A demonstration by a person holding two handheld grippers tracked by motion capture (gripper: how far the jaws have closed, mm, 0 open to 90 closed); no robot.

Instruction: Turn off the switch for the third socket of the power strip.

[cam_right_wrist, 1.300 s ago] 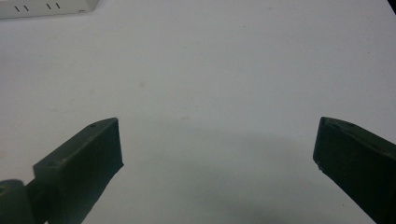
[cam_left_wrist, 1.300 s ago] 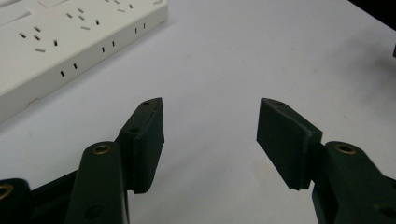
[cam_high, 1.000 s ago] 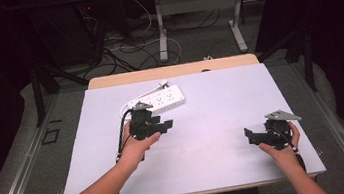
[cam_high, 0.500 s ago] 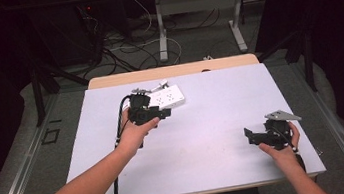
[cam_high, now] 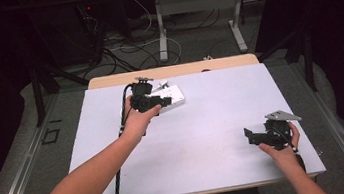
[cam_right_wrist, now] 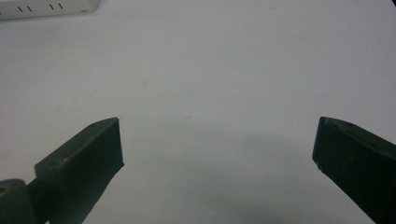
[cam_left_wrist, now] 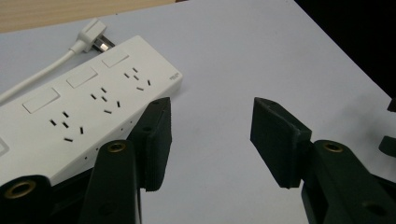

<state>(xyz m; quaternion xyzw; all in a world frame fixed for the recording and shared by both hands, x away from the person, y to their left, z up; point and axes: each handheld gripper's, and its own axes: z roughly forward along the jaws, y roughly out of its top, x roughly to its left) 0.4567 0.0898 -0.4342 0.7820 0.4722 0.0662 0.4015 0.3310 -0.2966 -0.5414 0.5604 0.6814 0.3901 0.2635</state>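
One power strip [cam_left_wrist: 79, 112] beside the left gripper [cam_left_wrist: 210, 135] (jaws closing, empty); right gripper [cam_right_wrist: 217, 154] released.

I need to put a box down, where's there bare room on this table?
The pale table is bare across its middle, between the left tongs and right tongs, and along the far right. It is crowded only at the far left, around the white plastic power strip.

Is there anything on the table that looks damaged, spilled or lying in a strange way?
Nothing stands out. The white power strip lies flat near the table's far edge, intact, its plug loose beside it, not in any socket. The left gripper hovers next to the strip with nothing between its jaws. The tabletop shows no spill.
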